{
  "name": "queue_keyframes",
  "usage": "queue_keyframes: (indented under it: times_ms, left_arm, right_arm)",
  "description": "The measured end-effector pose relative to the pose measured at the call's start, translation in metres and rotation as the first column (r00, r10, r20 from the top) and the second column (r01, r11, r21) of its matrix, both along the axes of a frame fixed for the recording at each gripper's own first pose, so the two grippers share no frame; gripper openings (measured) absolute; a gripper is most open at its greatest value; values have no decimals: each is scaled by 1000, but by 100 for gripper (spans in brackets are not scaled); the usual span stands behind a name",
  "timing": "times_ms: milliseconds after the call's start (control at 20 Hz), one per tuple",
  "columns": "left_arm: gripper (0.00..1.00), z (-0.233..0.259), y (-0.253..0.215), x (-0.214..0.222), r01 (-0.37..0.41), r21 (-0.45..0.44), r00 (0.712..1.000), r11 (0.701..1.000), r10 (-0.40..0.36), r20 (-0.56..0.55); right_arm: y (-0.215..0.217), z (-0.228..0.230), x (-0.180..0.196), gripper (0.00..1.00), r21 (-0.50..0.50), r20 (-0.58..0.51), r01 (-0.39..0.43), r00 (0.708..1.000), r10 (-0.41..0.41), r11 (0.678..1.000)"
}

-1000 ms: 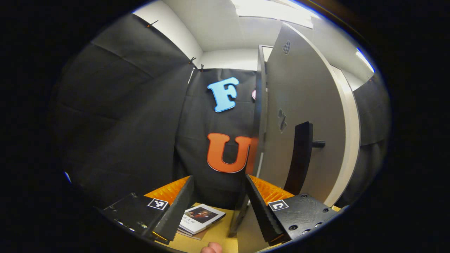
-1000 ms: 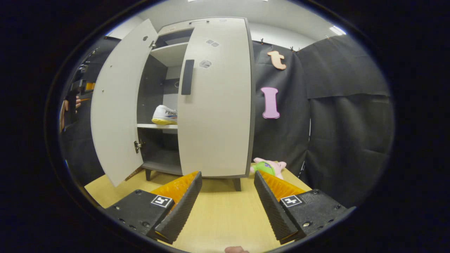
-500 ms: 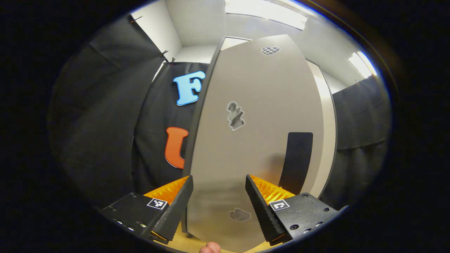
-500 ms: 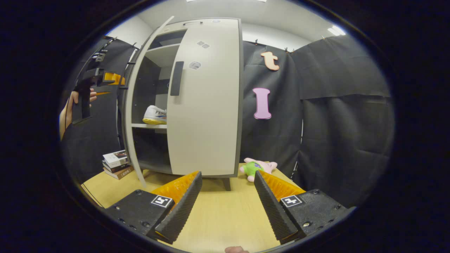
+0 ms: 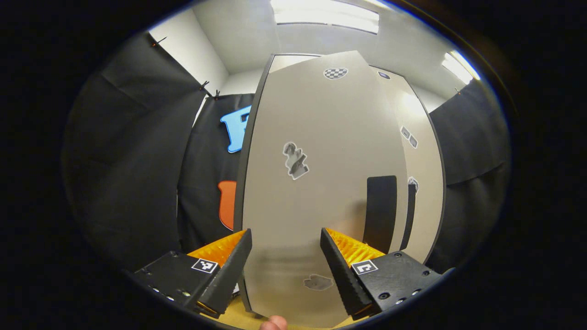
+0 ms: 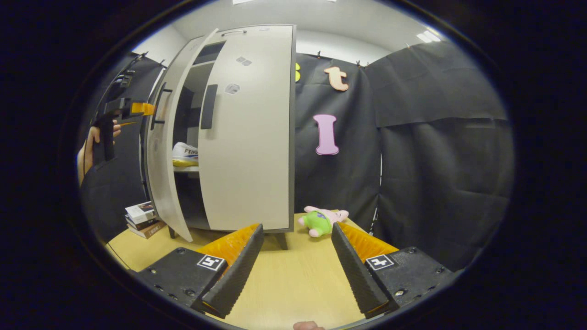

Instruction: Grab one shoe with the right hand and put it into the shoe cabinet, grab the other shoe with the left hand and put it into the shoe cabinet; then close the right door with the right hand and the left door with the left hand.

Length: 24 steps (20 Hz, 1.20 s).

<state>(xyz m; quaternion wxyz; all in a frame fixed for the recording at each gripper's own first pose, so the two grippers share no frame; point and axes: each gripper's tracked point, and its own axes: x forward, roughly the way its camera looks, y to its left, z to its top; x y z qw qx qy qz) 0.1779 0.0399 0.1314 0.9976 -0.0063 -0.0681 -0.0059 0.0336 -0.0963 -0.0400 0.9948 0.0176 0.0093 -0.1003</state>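
Two tongs, left (image 5: 285, 263) and right (image 6: 297, 270), both spread empty; left door (image 5: 316, 183) ajar before one shoe (image 6: 185, 154).

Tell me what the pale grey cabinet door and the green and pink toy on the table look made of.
Pale grey cabinet door: probably laminated board with a matte finish, flat with a dark edge band. Green and pink toy: soft plush fabric, judging by its rounded, slumped shape.

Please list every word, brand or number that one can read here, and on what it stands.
None reads in full.
Shoe: dark print on its side, cut off by the right door, too small to read.
Books: cover print too small.
Left door: its stickers bear pictures, no words.
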Motion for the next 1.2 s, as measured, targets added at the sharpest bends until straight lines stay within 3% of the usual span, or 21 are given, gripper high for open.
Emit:
queue_keyframes:
  times_ms: [350, 600, 1200]
  left_arm:
    - [90, -27, -14, -76, 84, -29, 994, 996, -86, -65]
    - [91, -68, -30, -121, 85, -29, 992, 996, -88, -86]
    - [91, -163, -82, -167, 129, -3, 972, 992, -127, -198]
  right_arm:
    - [17, 2, 3, 97, -17, 3, -35, 999, 35, 999]
    - [29, 4, 5, 97, -29, 1, -59, 998, 59, 998]
    - [42, -7, -3, 97, -40, -20, -75, 997, 74, 996]
